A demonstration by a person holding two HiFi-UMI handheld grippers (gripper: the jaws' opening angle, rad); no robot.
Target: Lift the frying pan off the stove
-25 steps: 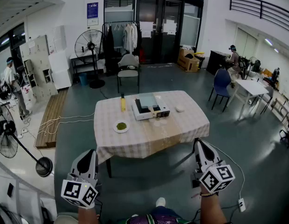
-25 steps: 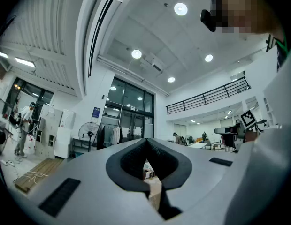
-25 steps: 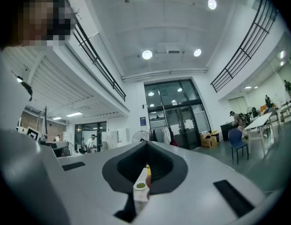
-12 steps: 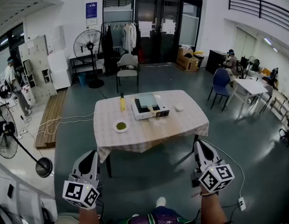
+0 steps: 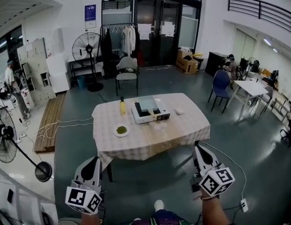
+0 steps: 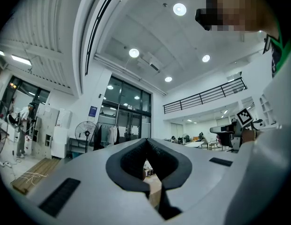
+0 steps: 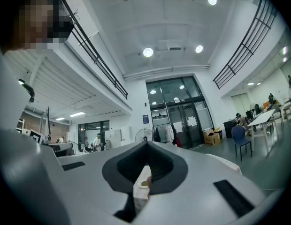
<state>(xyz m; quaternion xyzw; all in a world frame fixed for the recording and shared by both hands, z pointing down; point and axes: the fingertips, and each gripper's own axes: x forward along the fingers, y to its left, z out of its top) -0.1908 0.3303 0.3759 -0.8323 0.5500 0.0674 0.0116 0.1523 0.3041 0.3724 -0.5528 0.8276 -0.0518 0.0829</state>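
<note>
Grey floor (image 5: 150,182) runs wide — table (image 5: 150,146) edge, stove (image 5: 157,115) beyond.

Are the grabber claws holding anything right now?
Nothing is held. The left gripper and the right gripper are both shut and empty, well short of the table.

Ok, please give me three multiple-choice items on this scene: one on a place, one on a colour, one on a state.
1. In the head view, the yellow bottle stands: A left of the stove; B right of it; C on it.
2. The small plate holds something: A red; B green; C blue.
3. The right gripper is: A shut, empty; B wide open; C shut on the bottle.
A, bottle beside the stove's left side; B, what lies on it is green; A, its jaws meet on nothing.
</note>
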